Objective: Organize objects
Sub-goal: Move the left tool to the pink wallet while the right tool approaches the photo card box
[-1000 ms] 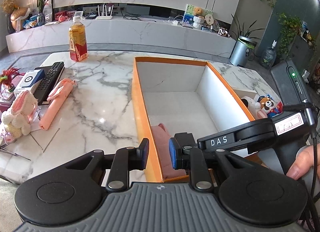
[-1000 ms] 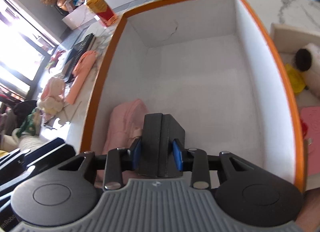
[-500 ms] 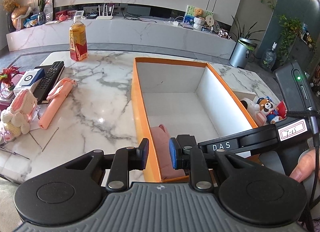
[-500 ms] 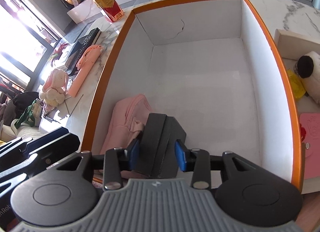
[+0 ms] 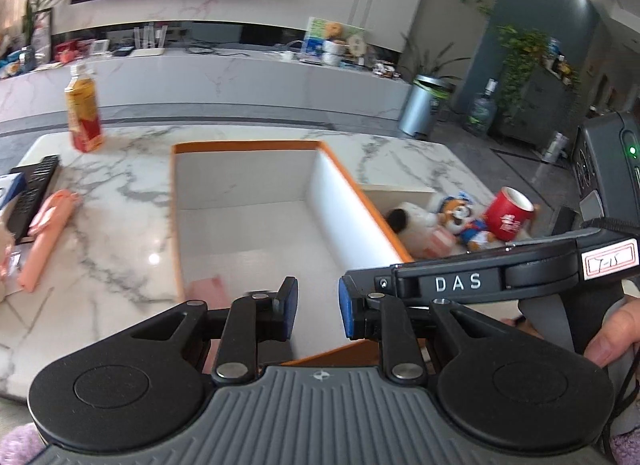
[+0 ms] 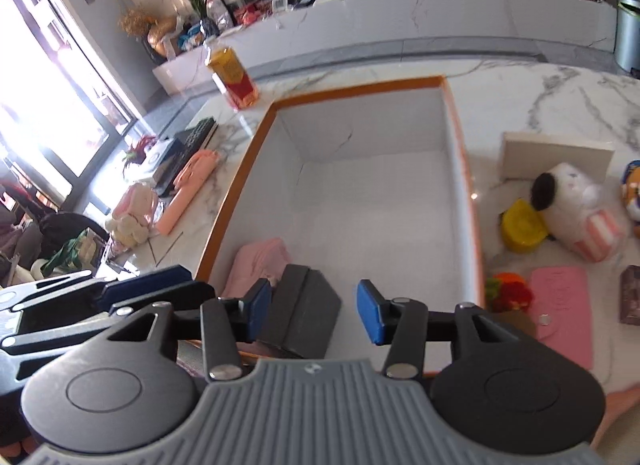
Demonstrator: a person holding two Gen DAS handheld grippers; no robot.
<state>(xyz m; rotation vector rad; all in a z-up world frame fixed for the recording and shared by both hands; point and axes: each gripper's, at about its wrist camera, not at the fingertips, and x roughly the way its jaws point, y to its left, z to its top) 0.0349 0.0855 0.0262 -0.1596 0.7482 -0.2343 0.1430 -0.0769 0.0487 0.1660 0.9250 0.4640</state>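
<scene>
My right gripper point(image 6: 312, 311) was opening, dark block point(image 6: 304, 311) loose between pads at lower centre; left gripper point(image 5: 316, 307) narrow, empty, beside it.

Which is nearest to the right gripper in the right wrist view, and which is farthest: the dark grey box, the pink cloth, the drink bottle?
From the right gripper:
1. Dark grey box, between its opening jaws, inside the orange box.
2. Pink cloth, just beyond, near-left corner.
3. Drink bottle, far left on the table.
</scene>
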